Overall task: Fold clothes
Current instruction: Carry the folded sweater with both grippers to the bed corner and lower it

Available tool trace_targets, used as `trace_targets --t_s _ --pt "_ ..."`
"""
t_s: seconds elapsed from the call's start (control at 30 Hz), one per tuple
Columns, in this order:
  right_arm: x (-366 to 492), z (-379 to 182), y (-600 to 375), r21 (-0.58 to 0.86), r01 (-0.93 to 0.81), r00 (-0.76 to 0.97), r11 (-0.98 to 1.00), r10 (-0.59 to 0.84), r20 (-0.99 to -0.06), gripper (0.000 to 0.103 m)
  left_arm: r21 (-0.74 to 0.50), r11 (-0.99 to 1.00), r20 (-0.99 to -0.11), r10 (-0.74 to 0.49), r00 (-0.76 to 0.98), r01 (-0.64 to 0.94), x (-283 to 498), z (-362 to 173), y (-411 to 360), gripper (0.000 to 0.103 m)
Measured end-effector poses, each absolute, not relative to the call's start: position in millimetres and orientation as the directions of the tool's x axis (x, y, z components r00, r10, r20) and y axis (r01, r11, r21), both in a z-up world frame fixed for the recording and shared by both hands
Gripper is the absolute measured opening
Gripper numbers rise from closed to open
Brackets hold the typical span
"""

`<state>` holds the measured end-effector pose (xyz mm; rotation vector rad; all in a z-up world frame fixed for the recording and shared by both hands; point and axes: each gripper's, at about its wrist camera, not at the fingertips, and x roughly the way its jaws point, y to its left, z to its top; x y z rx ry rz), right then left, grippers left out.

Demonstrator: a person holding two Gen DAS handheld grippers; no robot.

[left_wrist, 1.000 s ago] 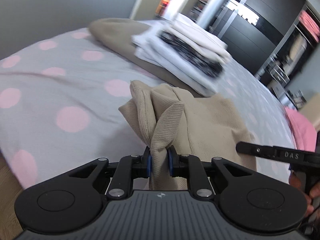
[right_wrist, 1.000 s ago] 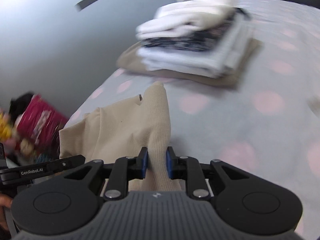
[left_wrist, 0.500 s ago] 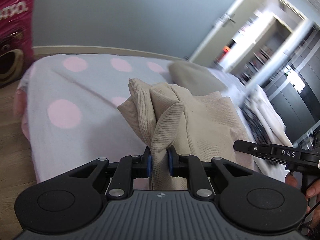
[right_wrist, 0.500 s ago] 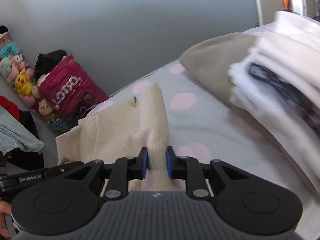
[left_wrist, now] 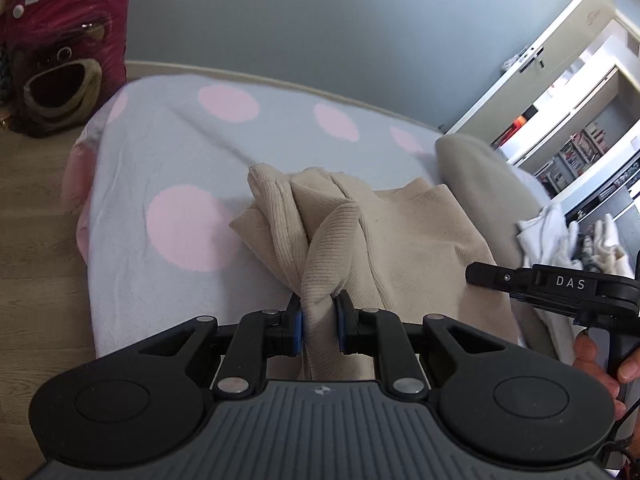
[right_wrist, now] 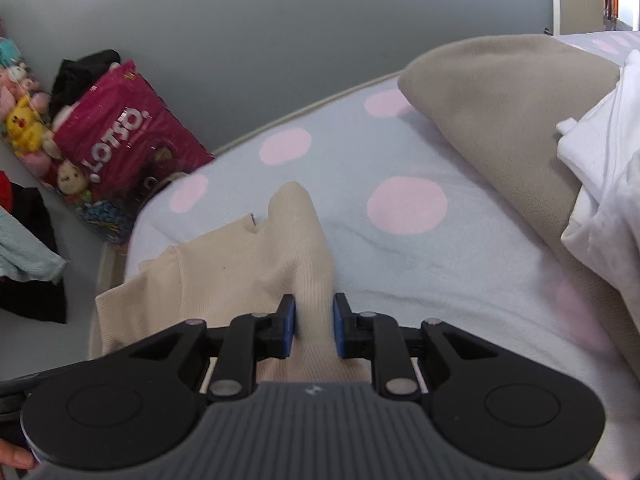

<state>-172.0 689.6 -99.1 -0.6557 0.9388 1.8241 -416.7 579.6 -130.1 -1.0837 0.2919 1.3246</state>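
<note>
The left gripper (left_wrist: 319, 322) pinches a bunched fold of a beige ribbed garment (left_wrist: 404, 236), its blue-padded fingers (left_wrist: 295, 324) pressed against the knit on both sides, while the right gripper (right_wrist: 314, 326) is clamped on another ribbed edge of the same garment (right_wrist: 240, 264), the cloth filling the narrow gap between its pads. The garment hangs stretched between the two tools above a grey bedspread with pink dots (left_wrist: 192, 168), one corner standing up in peaks beyond the left fingers. In the left wrist view the right tool, lettered DAS, juts in from the right edge with the person's right hand (left_wrist: 600, 364) on its handle. Beyond the garment lie a taupe fleece blanket (right_wrist: 508, 116) and, partly on it, a heap of white laundry (right_wrist: 608, 184). On the floor beside the bed stand a magenta Lotso bag (right_wrist: 128, 140) and plush toys (right_wrist: 24, 120), against a grey wall (left_wrist: 320, 20).
</note>
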Motion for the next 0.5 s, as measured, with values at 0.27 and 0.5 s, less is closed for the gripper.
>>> trace_targets --t_s 0.27,0.5 --pt "-159 -84 680 0.26 -0.957 -0.283 -0.124 0.588 -0.758 0.032 -0.425 -0.172 -0.739 0.633 0.23 -0.889 -427 -114 566 0.019" --pt "-158 -61 616 0.211 -0.958 -0.285 -0.192 0.638 -0.716 0.032 -0.304 0.025 -0.695 0.678 0.24 -0.952 -404 -77 540 0.015"
